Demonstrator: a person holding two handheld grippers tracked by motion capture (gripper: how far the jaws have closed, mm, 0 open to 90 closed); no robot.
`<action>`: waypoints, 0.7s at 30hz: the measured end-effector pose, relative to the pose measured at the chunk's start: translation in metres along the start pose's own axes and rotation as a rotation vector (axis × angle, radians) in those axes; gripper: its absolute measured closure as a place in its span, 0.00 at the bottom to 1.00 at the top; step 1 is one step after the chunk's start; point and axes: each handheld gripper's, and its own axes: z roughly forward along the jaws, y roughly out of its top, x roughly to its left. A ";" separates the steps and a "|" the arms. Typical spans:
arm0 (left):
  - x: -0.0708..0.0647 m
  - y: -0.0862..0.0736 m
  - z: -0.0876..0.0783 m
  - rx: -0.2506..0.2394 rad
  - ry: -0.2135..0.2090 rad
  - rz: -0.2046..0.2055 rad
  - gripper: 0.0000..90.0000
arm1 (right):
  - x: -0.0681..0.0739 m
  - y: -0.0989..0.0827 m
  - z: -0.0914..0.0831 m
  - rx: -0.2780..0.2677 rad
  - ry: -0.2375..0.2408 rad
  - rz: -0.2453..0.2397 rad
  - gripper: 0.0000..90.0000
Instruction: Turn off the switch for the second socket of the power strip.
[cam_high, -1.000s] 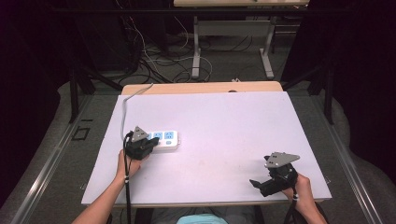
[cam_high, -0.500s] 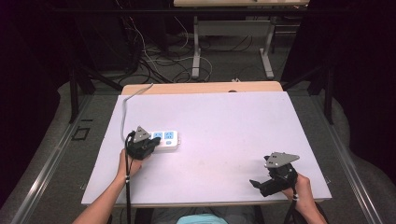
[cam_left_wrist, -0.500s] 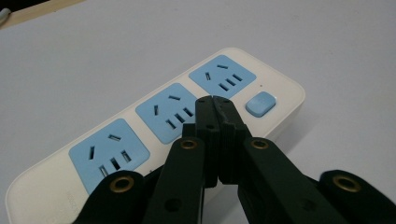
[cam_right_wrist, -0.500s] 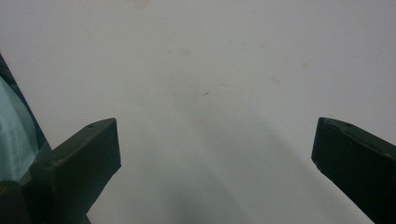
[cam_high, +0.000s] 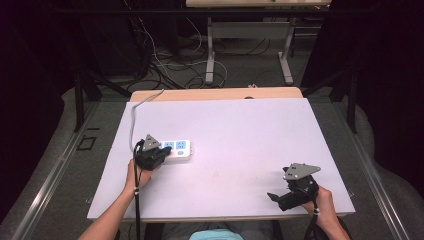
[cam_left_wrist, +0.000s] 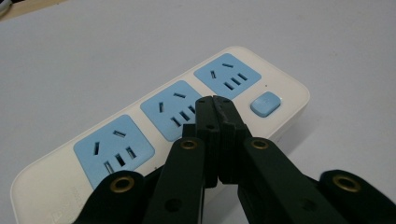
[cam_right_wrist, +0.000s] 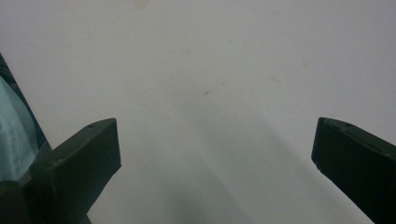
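- Power strip (cam_high: 176, 149): white body with three blue socket faces and a blue button (cam_left_wrist: 265, 102) at one end. It lies flat on the surface (cam_high: 240, 135), near the left edge and roughly midway between the near and far edges.
- Cord (cam_high: 134, 117): a grey lead runs from the strip's left end toward the far left corner of the surface and passes over the edge there.
- Left claw (cam_left_wrist: 215, 103): jaws pressed together with nothing between them. The tips sit over the middle socket; whether they touch its face cannot be judged from this angle. In the high view the left claw (cam_high: 161, 154) covers the strip's left end, held by the left hand (cam_high: 140, 172).
- Right claw (cam_right_wrist: 212, 149): jaws spread wide apart, bare surface between them. In the high view the right claw (cam_high: 275, 196) is near the right corner of the near edge, well apart from the strip, held by the right hand (cam_high: 322, 200).
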 end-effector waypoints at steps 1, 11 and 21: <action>0.000 0.000 0.001 -0.006 -0.001 -0.001 1.00 | 0.000 0.000 0.000 0.000 0.003 0.002 0.01; 0.000 0.000 0.001 -0.003 -0.006 -0.029 1.00 | 0.000 0.000 0.000 0.011 0.005 0.001 0.01; 0.002 -0.001 0.000 0.000 -0.016 -0.044 1.00 | 0.001 0.000 0.000 0.015 0.001 0.004 0.01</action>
